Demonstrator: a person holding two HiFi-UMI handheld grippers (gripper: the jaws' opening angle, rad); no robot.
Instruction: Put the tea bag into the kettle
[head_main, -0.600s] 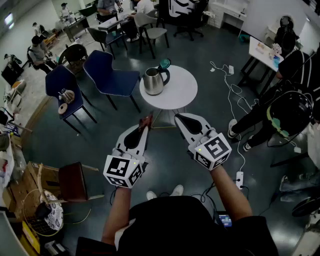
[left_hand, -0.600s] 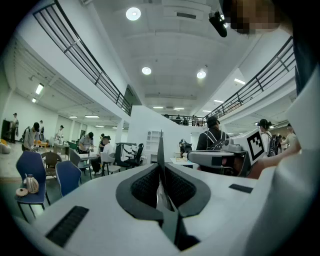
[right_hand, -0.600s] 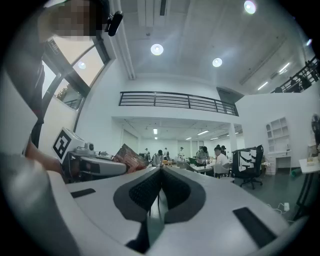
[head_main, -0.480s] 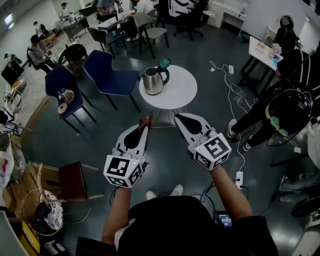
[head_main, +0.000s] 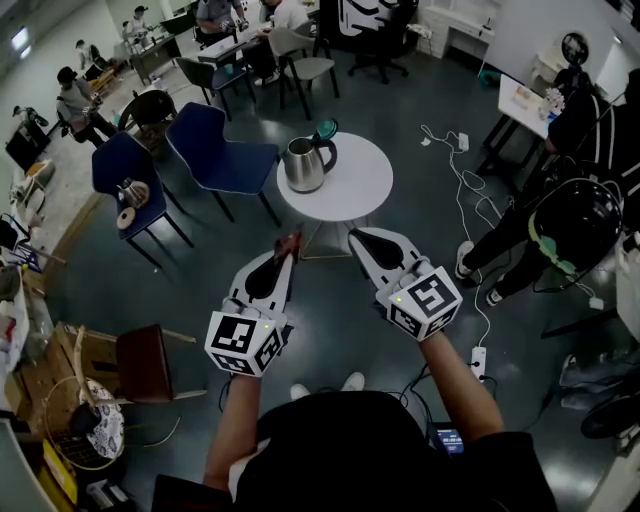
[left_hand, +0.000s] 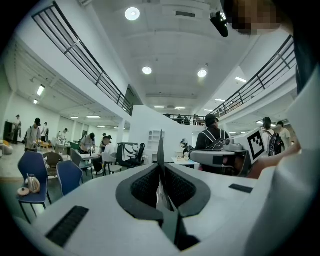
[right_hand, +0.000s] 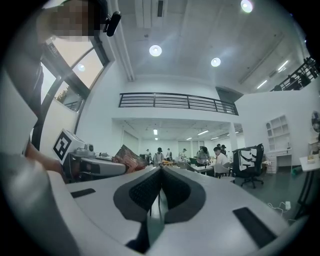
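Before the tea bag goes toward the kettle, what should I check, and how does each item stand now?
1. Tea bag gripped by left gripper: ok, jaws shut on it.
2. Kettle open: ok, lid is raised.
3. Kettle upright on round table: ok.
4. Right gripper free: ok, jaws together, nothing between.
5. Left gripper above the kettle's opening: not ok, it is short of the table.
6. Kettle's contents: cannot tell.
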